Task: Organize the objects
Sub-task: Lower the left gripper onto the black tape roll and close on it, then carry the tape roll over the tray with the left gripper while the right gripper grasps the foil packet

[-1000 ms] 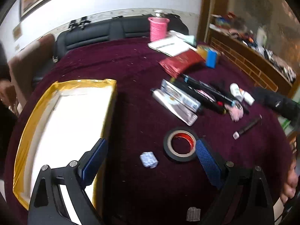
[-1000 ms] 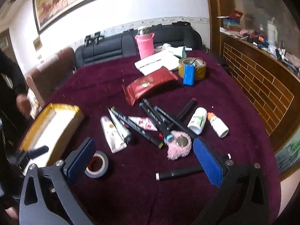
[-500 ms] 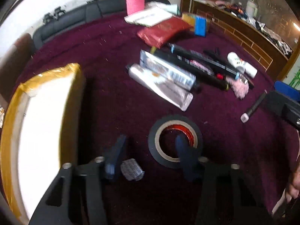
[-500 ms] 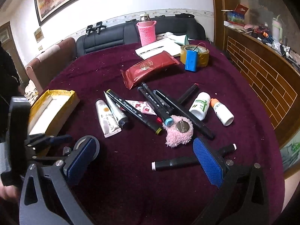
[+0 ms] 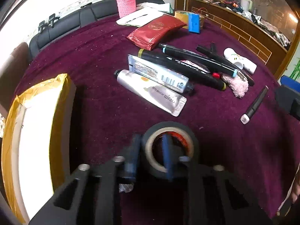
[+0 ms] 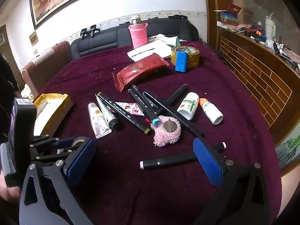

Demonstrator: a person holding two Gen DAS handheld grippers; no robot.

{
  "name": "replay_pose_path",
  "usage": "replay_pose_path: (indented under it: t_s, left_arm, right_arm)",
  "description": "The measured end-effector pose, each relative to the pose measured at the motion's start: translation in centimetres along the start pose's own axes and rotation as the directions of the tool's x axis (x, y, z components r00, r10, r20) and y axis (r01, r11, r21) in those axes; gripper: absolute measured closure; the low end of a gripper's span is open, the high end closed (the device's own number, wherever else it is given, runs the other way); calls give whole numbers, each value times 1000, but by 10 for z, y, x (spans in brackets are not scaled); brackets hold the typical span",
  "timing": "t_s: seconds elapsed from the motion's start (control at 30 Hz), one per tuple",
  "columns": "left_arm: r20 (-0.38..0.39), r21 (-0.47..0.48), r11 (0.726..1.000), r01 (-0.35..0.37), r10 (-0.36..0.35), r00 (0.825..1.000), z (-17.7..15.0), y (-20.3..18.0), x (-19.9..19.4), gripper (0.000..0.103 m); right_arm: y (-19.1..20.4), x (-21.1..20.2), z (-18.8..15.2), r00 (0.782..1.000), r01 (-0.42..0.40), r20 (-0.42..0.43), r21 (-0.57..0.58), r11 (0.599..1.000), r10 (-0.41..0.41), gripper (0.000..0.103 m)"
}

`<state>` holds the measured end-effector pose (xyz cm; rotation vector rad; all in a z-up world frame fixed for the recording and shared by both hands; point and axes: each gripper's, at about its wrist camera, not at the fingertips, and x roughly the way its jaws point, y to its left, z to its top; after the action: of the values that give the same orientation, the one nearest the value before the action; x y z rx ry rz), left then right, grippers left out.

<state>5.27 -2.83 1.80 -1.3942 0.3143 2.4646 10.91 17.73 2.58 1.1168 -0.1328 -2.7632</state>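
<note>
A black tape roll (image 5: 169, 129) with a red inner rim lies on the purple tablecloth (image 5: 97, 60). My left gripper (image 5: 150, 150) is closing its jaws on the roll's left wall, one finger outside it and the other inside the hole. The right wrist view shows that gripper (image 6: 61, 144) at the left edge, with the roll (image 6: 77, 140) mostly hidden behind it. My right gripper (image 6: 144, 155) is open and hangs over a black marker (image 6: 168, 162), which lies crosswise between its blue pads without touching them.
A yellow-rimmed box (image 5: 61, 97) stands left of the roll. Beyond are two tubes (image 5: 150, 91), several markers (image 5: 187, 65), a pink fluffy pad (image 6: 166, 131), two white bottles (image 6: 189, 105), a red pouch (image 5: 155, 30), a pink cup (image 5: 125, 3) and a small wrapped piece (image 5: 125, 187).
The left gripper came down over the tape roll and its jaws went from wide open to nearly shut around the roll's wall. The right gripper drifted slightly nearer the marker, still open.
</note>
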Motion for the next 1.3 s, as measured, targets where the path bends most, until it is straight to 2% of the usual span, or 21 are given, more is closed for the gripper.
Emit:
replay_pose_path:
  t_s: [0.2,0.37,0.57,0.77,0.9,1.1,1.3]
  left_arm:
    - [25,-46,998,34,-33,999,-2,-1,-12,92]
    - [99,-83,996,45,-36,994,-5,6,-47,91]
    - [210,-139,988,69,-38,977,-16,23,-100,91]
    - [280,-208,973,101,-40,959,-26,49,-135,91]
    - [304,-240,964,113,-36,952,-31,65,-144,91]
    - [305,-260,958,118,-34,952,-37,78,-140,91]
    - [323,-288,953,95,3,946,-41,92,-147,91]
  right_arm:
    - [-2,-9,-2,1000,1,3,-8,1000,-1,0]
    - [-5,-22,-5,1000,6,14,-9,1000,-6,0]
    - [-4,-29,-13,1000,14,-7,-18,1000,-15,0]
    - [13,-29,-18,1000,5,-23,-59,998,-6,0]
    - [27,-26,-20,999,-4,-35,-91,996,1,0]
    - [39,-16,-23,998,-4,-62,-117,993,-3,0]
    - [51,-12,-17,997,-35,-76,-146,989,24,0]
